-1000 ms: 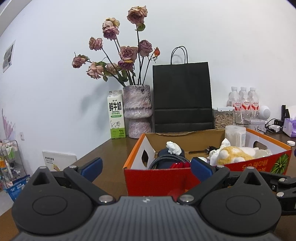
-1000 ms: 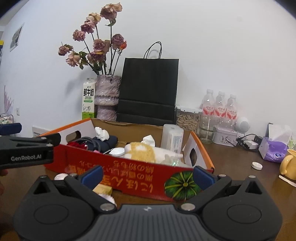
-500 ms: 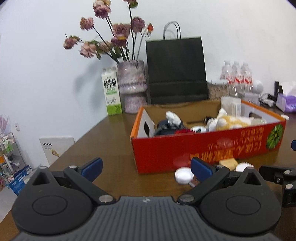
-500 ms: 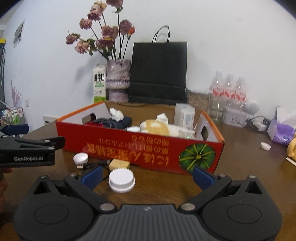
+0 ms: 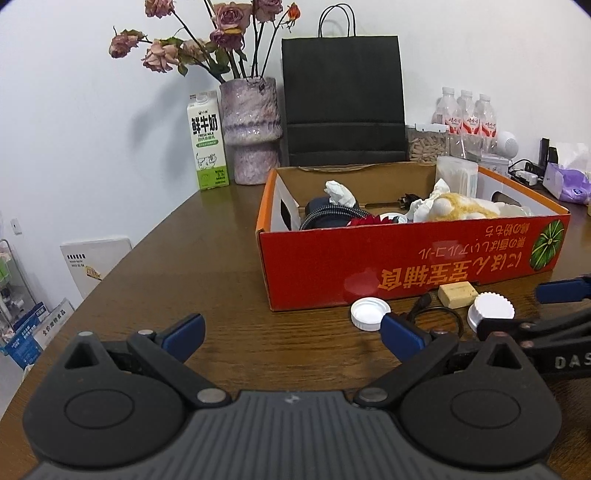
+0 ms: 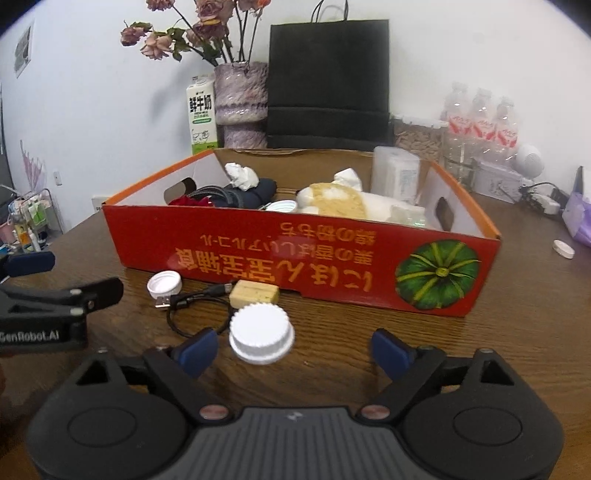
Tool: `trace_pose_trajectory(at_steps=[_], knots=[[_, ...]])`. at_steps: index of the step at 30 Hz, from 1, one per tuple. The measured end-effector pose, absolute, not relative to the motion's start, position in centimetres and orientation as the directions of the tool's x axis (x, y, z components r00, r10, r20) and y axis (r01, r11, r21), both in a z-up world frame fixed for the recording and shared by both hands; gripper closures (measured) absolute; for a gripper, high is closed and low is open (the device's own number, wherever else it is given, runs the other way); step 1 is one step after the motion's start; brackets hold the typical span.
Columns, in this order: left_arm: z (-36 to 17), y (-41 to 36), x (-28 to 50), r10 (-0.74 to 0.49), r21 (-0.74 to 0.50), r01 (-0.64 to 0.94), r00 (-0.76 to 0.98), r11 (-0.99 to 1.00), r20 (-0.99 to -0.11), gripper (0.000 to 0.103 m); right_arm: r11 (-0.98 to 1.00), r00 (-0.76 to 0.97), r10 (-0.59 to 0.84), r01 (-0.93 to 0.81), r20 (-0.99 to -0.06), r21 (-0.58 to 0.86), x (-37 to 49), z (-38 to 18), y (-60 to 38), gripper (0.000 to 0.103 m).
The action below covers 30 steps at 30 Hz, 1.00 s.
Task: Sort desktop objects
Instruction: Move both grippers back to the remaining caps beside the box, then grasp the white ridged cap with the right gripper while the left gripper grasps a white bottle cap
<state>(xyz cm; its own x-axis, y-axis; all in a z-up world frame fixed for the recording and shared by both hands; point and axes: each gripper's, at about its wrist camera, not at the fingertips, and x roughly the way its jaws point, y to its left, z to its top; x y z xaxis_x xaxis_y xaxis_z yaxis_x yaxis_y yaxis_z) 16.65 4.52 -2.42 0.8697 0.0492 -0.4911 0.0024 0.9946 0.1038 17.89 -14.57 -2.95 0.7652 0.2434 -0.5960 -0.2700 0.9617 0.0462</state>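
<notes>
While both tongs gape empty, the right gripper point(image 6: 291, 350) nears the ribbed lid point(image 6: 261, 338); its left finger point(image 6: 195, 350) could snag the cable point(image 6: 192, 314). The left gripper point(image 5: 291, 338) hovers idle.

Black grippers point(image 6: 291, 349), blue pads point(image 6: 195, 350), silver screws, white "GenRobot.AI" text.

Flower tops point(image 6: 207, 14) cut off by top edge. Black cable point(image 5: 439, 314) partly hidden behind left gripper's right finger point(image 5: 400, 338). Box contents point(image 6: 332, 201) half hidden by red box point(image 6: 295, 258) front wall. Bottle labels point(image 6: 480, 129) blurred, unreadable.
</notes>
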Motion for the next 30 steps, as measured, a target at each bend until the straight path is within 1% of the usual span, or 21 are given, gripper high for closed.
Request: trace_pose_trajectory(at_steps=[2, 3, 4, 5, 8, 11, 16, 18, 20, 22, 24, 25, 27, 30], knots=[[-2.4, 4.6, 16.8, 0.049, 0.106, 0.005, 0.866, 0.994, -0.498, 0.0, 0.958, 0.759, 0.251, -0.282, -0.601, 0.045, 18.2, -3.0, -14.2, 0.029], [-2.5, 4.6, 17.0, 0.05, 0.108, 0.005, 0.864, 0.994, -0.5, 0.0, 0.957, 0.756, 0.252, -0.286, -0.604, 0.041, 18.3, -3.0, -14.0, 0.042], [-2.5, 4.5, 17.1, 0.05, 0.11, 0.007, 0.863, 0.994, -0.503, 0.0, 0.957, 0.761, 0.251, -0.289, -0.598, 0.034, 18.2, -3.0, -14.0, 0.058], [-2.5, 4.5, 17.3, 0.05, 0.112, 0.009, 0.861, 0.994, -0.506, 0.0, 0.955, 0.761, 0.257, -0.293, -0.595, 0.038, 18.2, -2.9, -14.0, 0.063], [-2.6, 4.2, 17.9, 0.051, 0.12, 0.012, 0.859, 0.993, -0.51, 0.0, 0.955, 0.766, 0.272, -0.29, -0.582, 0.064, 18.1, -2.8, -14.6, 0.064], [-2.7, 3.5, 18.6, 0.045, 0.125, 0.023, 0.854, 0.992, -0.519, 0.0, 0.962, 0.785, 0.25, -0.266, -0.567, 0.055, 18.0, -2.6, -15.3, 0.064], [-3.1, 2.1, 20.5, 0.06, 0.138, 0.021, 0.825, 0.99, -0.562, 0.001, 0.975, 0.8, 0.21, -0.216, -0.562, 0.057, 18.3, -2.5, -17.1, 0.064], [-3.2, 1.9, 21.0, 0.055, 0.116, 0.014, 0.818, 0.993, -0.572, 0.005, 0.978, 0.803, 0.2, -0.199, -0.562, 0.064, 18.4, -2.5, -17.7, 0.064], [-3.3, 1.9, 21.4, 0.048, 0.093, 0.008, 0.814, 0.996, -0.578, 0.007, 0.98, 0.806, 0.194, -0.188, -0.559, 0.069, 18.5, -2.6, -18.2, 0.064], [-3.3, 1.9, 21.5, 0.043, 0.078, 0.003, 0.813, 0.997, -0.581, 0.012, 0.98, 0.807, 0.194, -0.179, -0.558, 0.082, 18.5, -2.6, -18.6, 0.064], [-3.2, 2.0, 21.6, 0.036, 0.062, 0.0, 0.811, 0.998, -0.584, 0.018, 0.98, 0.805, 0.198, -0.178, -0.559, 0.09, 18.6, -2.6, -18.8, 0.064], [-3.2, 2.0, 21.7, 0.032, 0.051, -0.003, 0.808, 0.999, -0.588, 0.02, 0.98, 0.806, 0.198, -0.179, -0.559, 0.088, 18.6, -2.6, -18.7, 0.064], [-3.3, 2.2, 21.9, 0.023, 0.031, -0.006, 0.801, 0.999, -0.599, 0.028, 0.98, 0.807, 0.196, -0.183, -0.557, 0.08, 18.5, -2.6, -18.6, 0.064], [-3.4, 2.2, 22.1, 0.019, 0.02, -0.008, 0.79, 1.0, -0.613, 0.034, 0.98, 0.805, 0.194, -0.185, -0.56, 0.074, 18.5, -2.6, -18.4, 0.064]])
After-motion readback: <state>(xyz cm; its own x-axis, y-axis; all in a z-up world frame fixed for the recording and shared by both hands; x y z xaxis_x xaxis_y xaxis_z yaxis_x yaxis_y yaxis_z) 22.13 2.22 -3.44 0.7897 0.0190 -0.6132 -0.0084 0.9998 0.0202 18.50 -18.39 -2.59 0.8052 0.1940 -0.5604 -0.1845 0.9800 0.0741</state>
